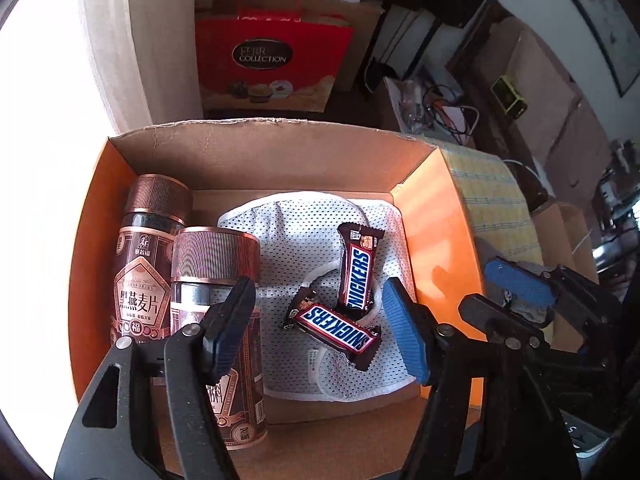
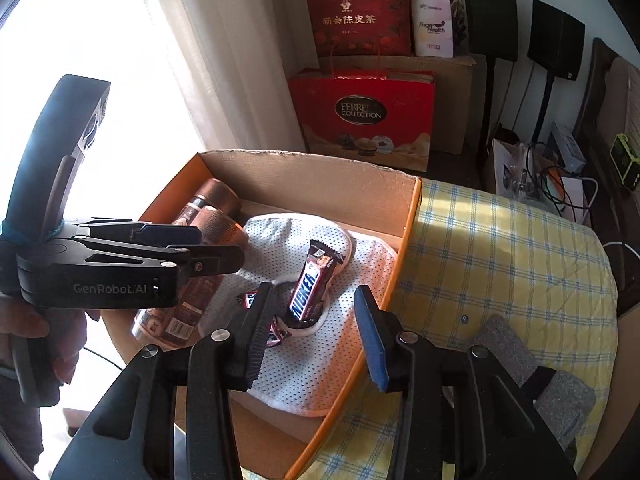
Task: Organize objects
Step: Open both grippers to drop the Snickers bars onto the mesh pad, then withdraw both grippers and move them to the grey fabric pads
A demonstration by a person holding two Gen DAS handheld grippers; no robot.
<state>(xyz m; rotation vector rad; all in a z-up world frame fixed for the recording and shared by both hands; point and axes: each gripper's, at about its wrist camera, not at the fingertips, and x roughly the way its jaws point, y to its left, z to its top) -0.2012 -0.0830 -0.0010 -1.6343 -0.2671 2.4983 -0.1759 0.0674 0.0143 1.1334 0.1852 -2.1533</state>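
Observation:
An orange cardboard box (image 1: pixel 440 232) holds two brown oat jars (image 1: pixel 148 264) with copper lids at its left, a white mesh cloth (image 1: pixel 296 220), and two Snickers bars (image 1: pixel 356 272) lying on the cloth. My left gripper (image 1: pixel 320 328) is open and empty above the lower Snickers bar (image 1: pixel 336 330). My right gripper (image 2: pixel 316 336) is open and empty over the box's right wall (image 2: pixel 400 264). The left gripper (image 2: pixel 208 248) also shows in the right wrist view, above the jars (image 2: pixel 216 208). One Snickers bar (image 2: pixel 310 288) stands out on the cloth (image 2: pixel 320 360).
The box sits on a yellow checked cloth (image 2: pixel 500 248). Two grey foam blocks (image 2: pixel 560 400) lie on it at the right. Red gift bags (image 2: pixel 360 112) and a brown carton stand behind the box. A white curtain (image 2: pixel 208 60) hangs at the left. Cables and clutter lie at the far right.

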